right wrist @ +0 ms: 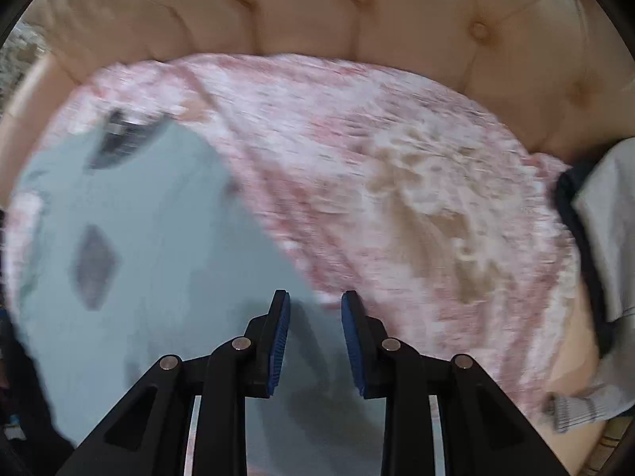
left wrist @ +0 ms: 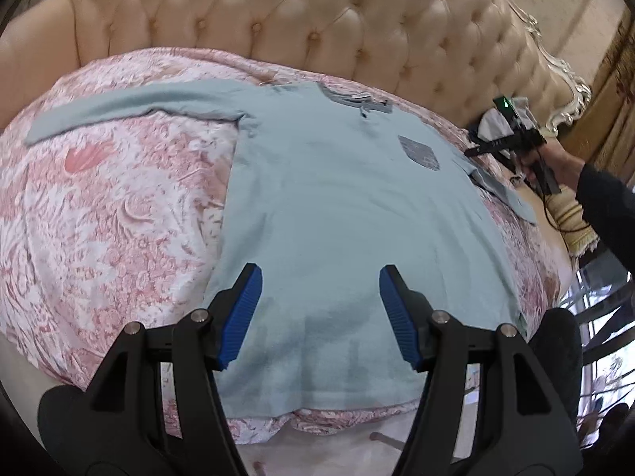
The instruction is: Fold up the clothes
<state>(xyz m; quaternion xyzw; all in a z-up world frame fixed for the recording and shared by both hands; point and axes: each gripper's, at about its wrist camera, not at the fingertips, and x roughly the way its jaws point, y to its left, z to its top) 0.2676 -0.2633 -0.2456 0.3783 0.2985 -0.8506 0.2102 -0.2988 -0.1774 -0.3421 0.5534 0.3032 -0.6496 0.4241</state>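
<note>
A: Left gripper (left wrist: 320,313) — jaws apart, nothing between the pads, hovering over the shirt's lower half, hem at approx 6 o'clock in its view.

B: And the right gripper (right wrist: 315,341)?

A: Jaws part-open, nothing clamped. Its view is smeared w/ blur. It hangs over the shirt's edge, bedspread (right wrist: 397,158) showing past the fabric toward 1 o'clock. From the left cam it sits at 3 o'clock, off the shirt's side, a hand w/ dark sleeve (left wrist: 563,166) holding it.

B: Where's the garment itself?

A: Light blue long-sleeve shirt (left wrist: 337,198) laid flat, front up, on the pink floral bedspread, collar toward the tufted headboard (left wrist: 317,12) at 12. One sleeve stretched out to 10 o'clock. The other sleeve at 3 o'clock looks turned in on itself near the chest pocket (left wrist: 420,152), but can't tell for sure.

B: So progress?

A: Early, I'd say. Body spread and smoothed, no fold across it yet. Left: both sleeves in, sides over, then bottom up. Also a pile of other clothes (right wrist: 603,238) at 3 o'clock in the right cam, prob still to do.
</note>
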